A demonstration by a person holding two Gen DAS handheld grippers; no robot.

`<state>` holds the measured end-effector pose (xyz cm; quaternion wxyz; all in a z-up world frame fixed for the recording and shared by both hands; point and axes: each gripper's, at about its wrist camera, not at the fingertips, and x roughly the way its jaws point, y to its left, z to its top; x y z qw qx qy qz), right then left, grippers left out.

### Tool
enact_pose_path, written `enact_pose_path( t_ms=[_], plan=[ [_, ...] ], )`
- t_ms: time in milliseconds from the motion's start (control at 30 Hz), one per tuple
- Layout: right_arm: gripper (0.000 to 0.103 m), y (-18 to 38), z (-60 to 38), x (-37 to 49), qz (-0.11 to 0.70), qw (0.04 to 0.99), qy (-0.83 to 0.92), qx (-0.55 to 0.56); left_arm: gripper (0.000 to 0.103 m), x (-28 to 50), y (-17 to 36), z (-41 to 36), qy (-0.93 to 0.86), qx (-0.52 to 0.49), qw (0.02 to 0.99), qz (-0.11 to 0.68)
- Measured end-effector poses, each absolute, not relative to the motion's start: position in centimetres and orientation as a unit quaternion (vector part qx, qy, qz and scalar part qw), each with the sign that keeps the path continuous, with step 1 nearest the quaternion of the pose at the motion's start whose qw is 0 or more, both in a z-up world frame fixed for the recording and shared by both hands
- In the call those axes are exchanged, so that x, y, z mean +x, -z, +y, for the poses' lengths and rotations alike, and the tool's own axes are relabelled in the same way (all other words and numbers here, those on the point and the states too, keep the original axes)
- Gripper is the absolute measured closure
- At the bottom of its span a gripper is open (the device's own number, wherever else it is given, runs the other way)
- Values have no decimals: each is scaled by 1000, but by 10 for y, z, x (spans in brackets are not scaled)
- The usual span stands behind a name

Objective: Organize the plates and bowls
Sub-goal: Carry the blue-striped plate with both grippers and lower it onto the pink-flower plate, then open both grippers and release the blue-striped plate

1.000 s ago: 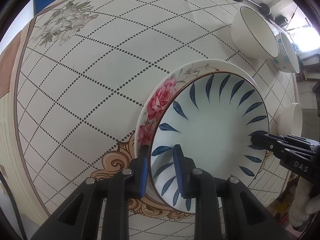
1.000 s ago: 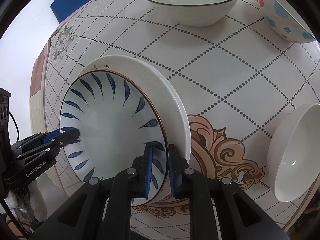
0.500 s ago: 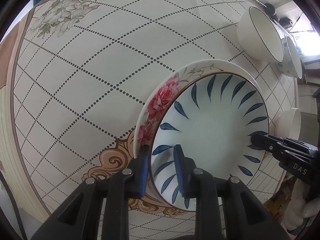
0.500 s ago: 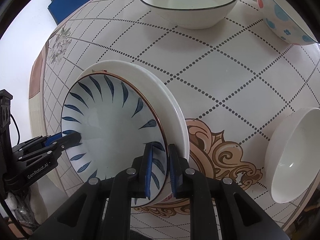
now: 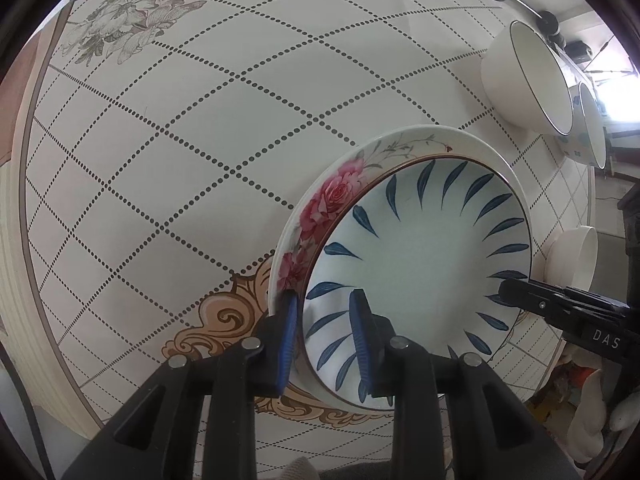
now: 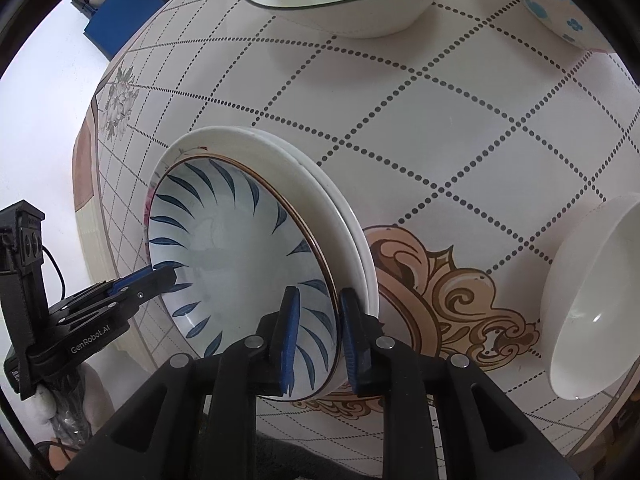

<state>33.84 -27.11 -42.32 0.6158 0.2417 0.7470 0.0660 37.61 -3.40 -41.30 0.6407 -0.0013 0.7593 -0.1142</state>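
Both grippers' jaws are opening off the blue-leaf plate (image 5: 420,264) atop the rose plate (image 5: 332,200).

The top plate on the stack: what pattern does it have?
Dark blue leaf strokes radiating around a pale blue-white centre, thin brown rim on the top plate. Clearest in the left wrist view.

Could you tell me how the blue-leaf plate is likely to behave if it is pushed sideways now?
The blue-leaf plate looks glazed and rigid, so it would probably slide rather than flex. Nested on the rose plate, it may skate across, and likely chips if knocked.
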Motion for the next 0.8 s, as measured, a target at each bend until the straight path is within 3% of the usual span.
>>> enact_pose_path(
  t_ms=[200, 333, 400, 533, 567, 600, 633, 800],
  plan=[
    [60, 422, -265, 340, 755, 603, -69, 246, 73, 378, 401, -32, 113, 1, 652, 750],
    [32, 411, -262, 342, 748, 608, -73, 256, 73, 375, 392, -34, 104, 11, 668, 736],
    [23, 403, -259, 342, 745, 618, -63, 244, 72, 373, 387, -35, 98, 16, 676, 730],
    [19, 387, -253, 340, 741, 643, -36, 191, 70, 370, 376, -33, 83, 28, 704, 705],
    [17, 384, -250, 339, 740, 649, -29, 176, 58, 370, 374, -33, 77, 34, 710, 700],
    [14, 382, -248, 337, 738, 655, -22, 161, 35, 368, 373, -33, 76, 36, 713, 696],
    [6, 380, -246, 335, 737, 659, -14, 148, 27, 366, 372, -32, 75, 34, 716, 693],
    [5, 373, -233, 319, 724, 682, 13, 103, 21, 358, 364, -29, 65, 35, 734, 675]
  ],
)
